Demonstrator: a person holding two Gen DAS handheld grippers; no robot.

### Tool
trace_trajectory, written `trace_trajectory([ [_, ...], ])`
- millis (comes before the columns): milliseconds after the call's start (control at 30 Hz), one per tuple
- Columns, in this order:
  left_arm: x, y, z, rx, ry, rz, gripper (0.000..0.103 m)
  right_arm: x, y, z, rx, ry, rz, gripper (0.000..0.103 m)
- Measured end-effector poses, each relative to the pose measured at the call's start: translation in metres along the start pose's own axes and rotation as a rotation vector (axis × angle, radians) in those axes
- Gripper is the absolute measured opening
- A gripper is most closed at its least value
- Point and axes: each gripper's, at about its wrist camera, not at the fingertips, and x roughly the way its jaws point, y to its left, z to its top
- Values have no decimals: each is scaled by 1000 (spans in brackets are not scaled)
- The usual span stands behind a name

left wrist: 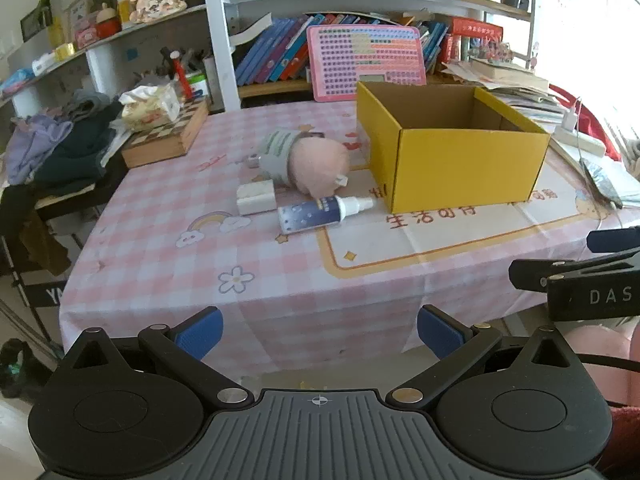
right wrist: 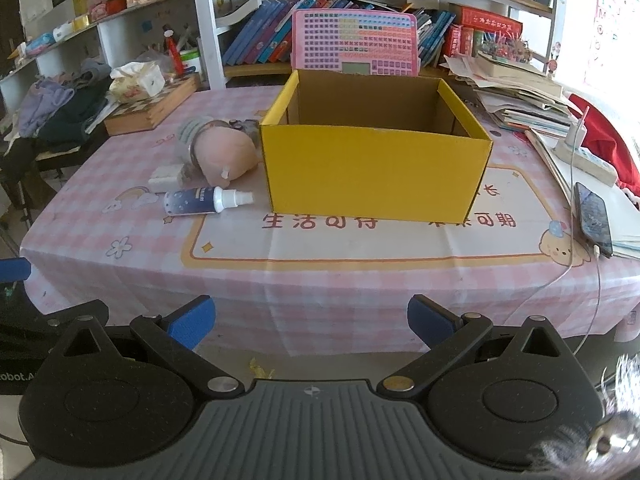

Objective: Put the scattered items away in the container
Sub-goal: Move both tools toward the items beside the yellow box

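Taking the yellow box [right wrist: 376, 172] as the landmark and going left to right: well to its left, at the bench [right wrist: 120, 280] edge, a wooden chessboard case [right wrist: 154, 106] carries a tissue pack [right wrist: 136, 80]; nearer the box lie the scattered things: a white charger block [left wrist: 256, 198], a pink plush toy [left wrist: 318, 164] in a grey wrap, and a spray bottle [left wrist: 324, 212] whose nozzle points at the box's near left corner, just short of it; the box itself stands open and looks empty; to its right a phone [right wrist: 594, 216] rests on papers. Left tongs [left wrist: 320, 336] and right tongs [right wrist: 312, 322] both gape wide, holding nothing, back off the near edge. No item is in yet, so this looks like the opening step; next, the left tongs should likely reach forward for the bottle, closing across its body.
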Motion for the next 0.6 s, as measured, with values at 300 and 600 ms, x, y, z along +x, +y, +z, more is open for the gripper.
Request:
trace_trajectory([
  [300,-7,14,-3,-23,-33,8,103,4,16,1,-33,-5,28,103],
  [600,-10,28,0,-60,-68,52,103,11,26,6,-45,-38,69,103],
])
